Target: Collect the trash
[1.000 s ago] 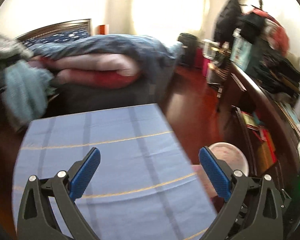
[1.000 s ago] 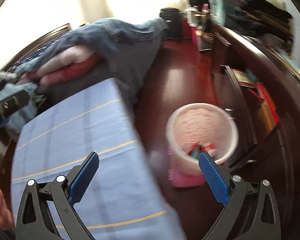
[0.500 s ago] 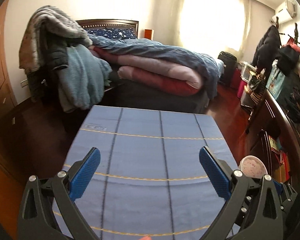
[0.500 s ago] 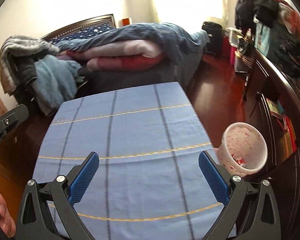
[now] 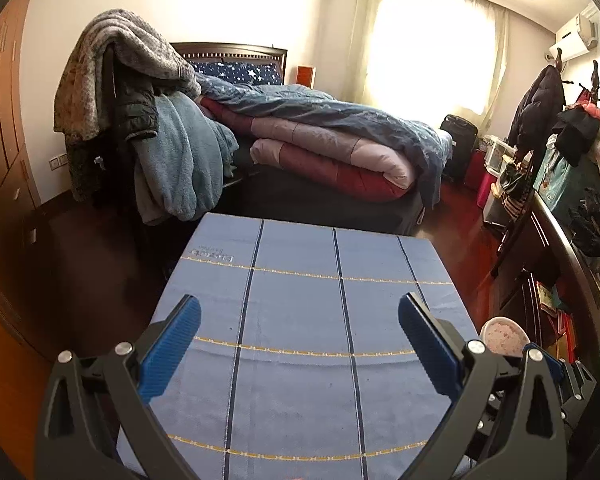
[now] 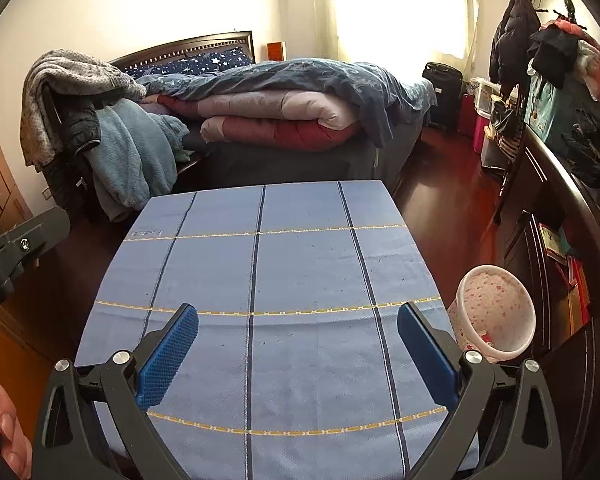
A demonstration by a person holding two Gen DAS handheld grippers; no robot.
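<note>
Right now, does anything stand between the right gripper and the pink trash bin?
Nothing visible does. The right gripper hangs open over the blue tablecloth; the pink trash bin stands on the floor just past the table's right edge.

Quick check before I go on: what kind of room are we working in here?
A lived-in bedroom, by the look of it: a bed piled with folded quilts, clothes heaped on a chair, and coats on a rack. A cloth-covered table stands in front, a pink bin beside it.
</note>
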